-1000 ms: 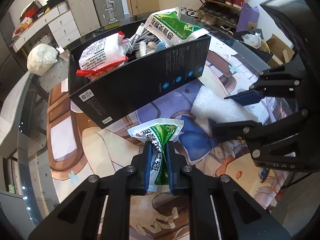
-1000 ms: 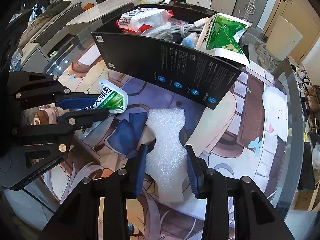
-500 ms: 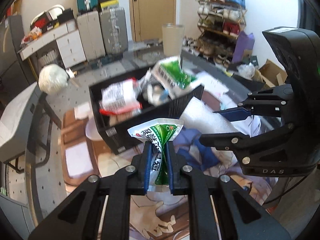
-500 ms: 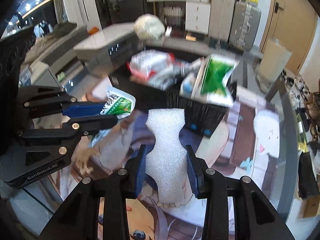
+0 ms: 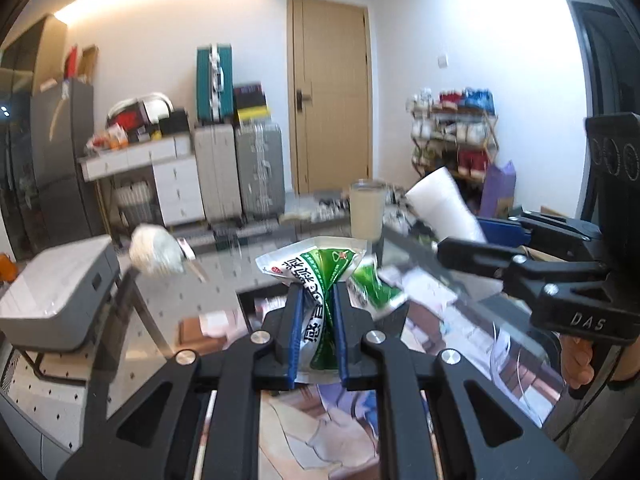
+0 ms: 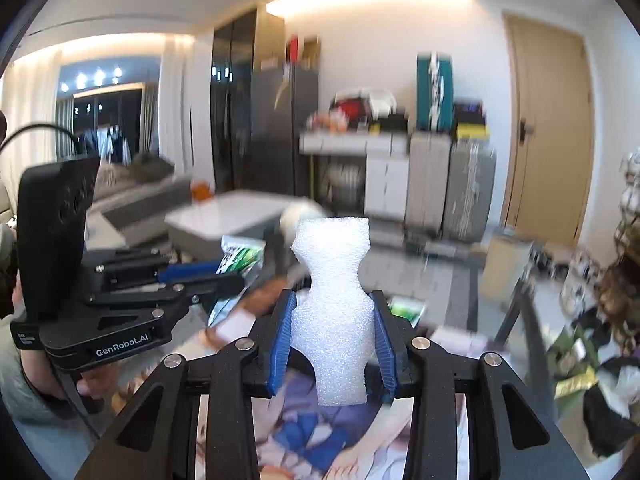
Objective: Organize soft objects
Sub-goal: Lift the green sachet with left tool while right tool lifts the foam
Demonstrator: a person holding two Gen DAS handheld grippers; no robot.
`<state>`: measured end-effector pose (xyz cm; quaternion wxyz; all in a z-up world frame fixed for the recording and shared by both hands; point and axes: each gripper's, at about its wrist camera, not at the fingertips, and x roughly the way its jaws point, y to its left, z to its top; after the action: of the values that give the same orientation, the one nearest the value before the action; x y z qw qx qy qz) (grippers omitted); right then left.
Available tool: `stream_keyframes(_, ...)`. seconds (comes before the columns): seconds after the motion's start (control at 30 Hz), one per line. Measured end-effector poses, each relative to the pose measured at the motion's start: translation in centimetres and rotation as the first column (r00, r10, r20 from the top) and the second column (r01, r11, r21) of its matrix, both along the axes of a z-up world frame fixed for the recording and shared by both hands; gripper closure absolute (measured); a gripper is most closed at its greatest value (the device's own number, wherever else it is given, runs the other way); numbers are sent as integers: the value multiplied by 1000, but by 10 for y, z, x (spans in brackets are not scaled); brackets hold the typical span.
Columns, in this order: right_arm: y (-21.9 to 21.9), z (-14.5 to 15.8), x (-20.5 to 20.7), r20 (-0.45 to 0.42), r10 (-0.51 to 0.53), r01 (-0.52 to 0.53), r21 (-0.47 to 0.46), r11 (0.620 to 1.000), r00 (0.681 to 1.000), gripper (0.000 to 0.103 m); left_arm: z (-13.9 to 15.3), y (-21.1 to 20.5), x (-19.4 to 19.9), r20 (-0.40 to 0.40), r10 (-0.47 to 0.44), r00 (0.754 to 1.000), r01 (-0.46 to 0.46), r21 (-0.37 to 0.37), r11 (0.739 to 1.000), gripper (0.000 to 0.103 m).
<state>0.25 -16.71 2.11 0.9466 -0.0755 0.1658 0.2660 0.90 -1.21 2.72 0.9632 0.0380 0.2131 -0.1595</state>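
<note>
A crumpled green-and-white sachet (image 5: 320, 264) sticks up between my left gripper's (image 5: 316, 294) blue pads, and the gripper is shut on it, lifted off the table. My right gripper (image 6: 334, 300) is shut on a white foam piece (image 6: 332, 248) with a narrow waist, also held in the air. Each view catches the other tool: the right gripper (image 5: 460, 236) with the foam (image 5: 438, 204) on the right, the left gripper (image 6: 236, 276) with the sachet (image 6: 240, 256) on the left. Low behind the left fingers lies the black box (image 5: 245, 304) with another green packet (image 5: 376, 286) in it.
A glass table with a cartoon-print mat (image 5: 320, 432) lies under both grippers. A white round bundle (image 5: 156, 250) sits at its far left edge. Beyond stand a beige bin (image 5: 366, 208), suitcases (image 5: 236, 172), a shoe rack (image 5: 456, 136) and a door. A hand (image 5: 576, 364) holds the right tool.
Both grippers have risen off the table and tipped upward, carrying the sachet and the foam. The black box has dropped from the middle of the views to low behind the fingers.
</note>
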Motion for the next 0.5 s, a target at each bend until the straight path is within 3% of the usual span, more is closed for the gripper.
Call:
stream_keyframes(0.13,-8,12,-18,97,-48,44,46,998,994,66,10,7,-9,75,26,997,-25,-13,1000,90)
stream_keyframes(0.5,-5,18,-18,101,-54,47,69,996,993,66,25,15,-9,135,22,991,-12,-81,997,90)
